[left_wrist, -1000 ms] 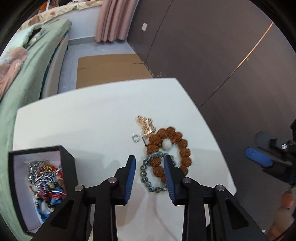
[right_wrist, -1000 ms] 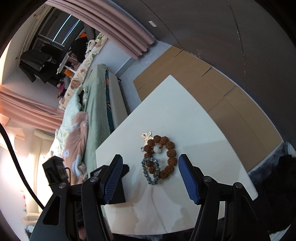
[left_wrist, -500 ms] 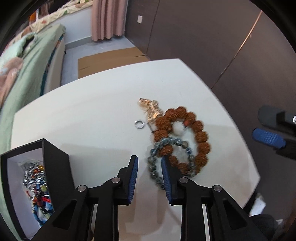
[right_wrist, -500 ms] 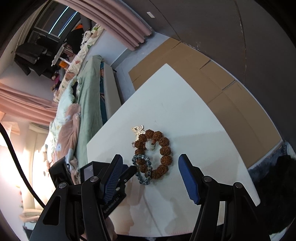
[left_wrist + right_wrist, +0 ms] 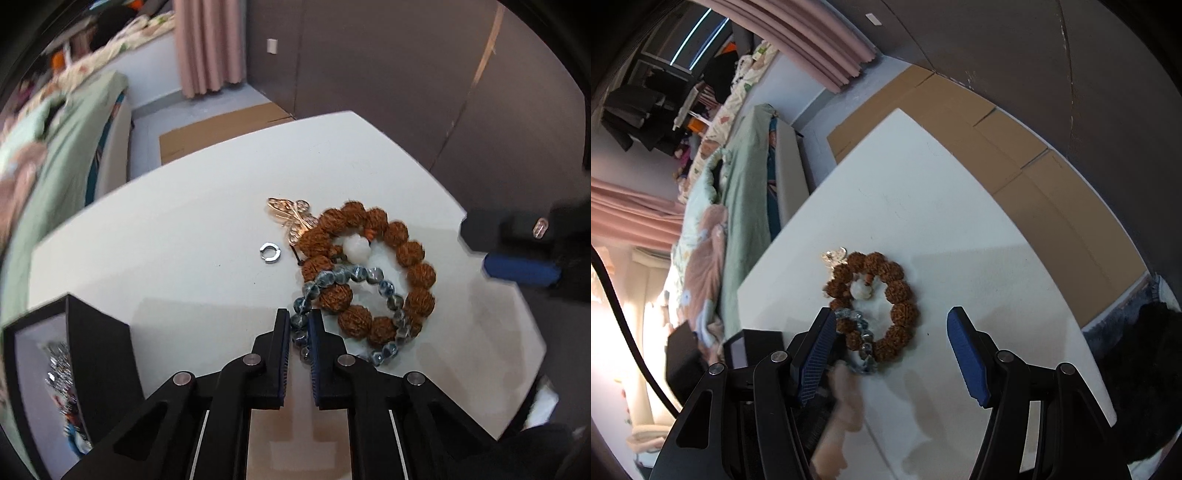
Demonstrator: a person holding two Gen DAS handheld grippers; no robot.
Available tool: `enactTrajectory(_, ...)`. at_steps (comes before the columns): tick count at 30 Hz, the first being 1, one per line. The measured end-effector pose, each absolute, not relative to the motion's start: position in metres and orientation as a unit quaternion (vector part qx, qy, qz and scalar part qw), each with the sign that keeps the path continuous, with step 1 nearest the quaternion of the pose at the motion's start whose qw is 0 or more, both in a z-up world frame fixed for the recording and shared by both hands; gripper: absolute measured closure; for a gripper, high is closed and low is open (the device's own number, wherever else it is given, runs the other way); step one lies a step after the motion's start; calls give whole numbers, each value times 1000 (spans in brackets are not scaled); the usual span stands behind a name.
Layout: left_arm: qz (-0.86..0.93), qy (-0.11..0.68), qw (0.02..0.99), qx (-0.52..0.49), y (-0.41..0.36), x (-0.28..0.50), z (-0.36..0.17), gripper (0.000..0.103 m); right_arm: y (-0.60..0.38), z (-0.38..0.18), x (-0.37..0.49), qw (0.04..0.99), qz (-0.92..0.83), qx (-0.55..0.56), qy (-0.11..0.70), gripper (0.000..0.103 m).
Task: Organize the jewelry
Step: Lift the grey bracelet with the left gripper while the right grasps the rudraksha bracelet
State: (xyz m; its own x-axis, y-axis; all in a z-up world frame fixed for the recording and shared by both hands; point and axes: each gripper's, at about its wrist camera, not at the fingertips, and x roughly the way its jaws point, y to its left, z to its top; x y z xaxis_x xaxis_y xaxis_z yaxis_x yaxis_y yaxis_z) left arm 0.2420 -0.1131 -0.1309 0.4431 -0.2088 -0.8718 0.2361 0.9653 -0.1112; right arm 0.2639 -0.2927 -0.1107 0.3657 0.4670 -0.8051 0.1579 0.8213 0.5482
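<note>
A blue-grey bead bracelet [image 5: 384, 286] lies over a brown seed-bead bracelet [image 5: 410, 254] with a white bead on the white table [image 5: 184, 251]. My left gripper [image 5: 299, 325] is shut on the near-left side of the blue-grey bracelet. A gold butterfly brooch [image 5: 291, 216] touches the brown bracelet's far side and a small silver ring [image 5: 270, 253] lies apart to its left. My right gripper [image 5: 890, 350] is open and empty above the table, with both bracelets [image 5: 897, 295] between its fingers in its view.
A black jewelry box [image 5: 99, 339] holding several pieces stands at the table's near left; it also shows in the right wrist view [image 5: 746, 345]. A bed with green cover [image 5: 62, 147] runs along the left. Cardboard [image 5: 1015, 155] lies on the floor beyond the table.
My left gripper has moved forward and down and closed on the blue-grey bracelet. The right gripper has stayed open, drifting slightly closer over the table.
</note>
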Motion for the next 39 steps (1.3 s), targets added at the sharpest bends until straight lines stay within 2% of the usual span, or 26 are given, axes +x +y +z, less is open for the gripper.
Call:
enactTrajectory(16,-164,463,867,-81,-76,234,-74,93,-260,-121,274,805,56,195,558,41)
enactTrajectory(19,-160,456,871,-89,-69,231,-67,93,-252,-124,276,806,53,179,561,43)
enactTrajectory(23,-159,446,874,-106,-56,231,-57,93,-245,-125,280,815,36,156,557,54)
enactTrajectory(25,-158,439,877,-111,-50,228,-51,93,-242,-125,281,820,27,138,554,63)
enactTrajectory(26,-157,436,879,-113,-47,227,-48,93,-242,-125,281,821,26,132,555,77)
enactTrajectory(27,-157,434,880,-115,-43,225,-47,93,-241,-125,280,822,23,126,555,81)
enactTrajectory(32,-150,420,885,-133,-24,222,-31,93,-252,-113,271,817,44,172,548,83)
enactTrajectory(39,-154,411,886,-147,-5,217,-15,93,-256,-62,246,839,94,216,491,83)
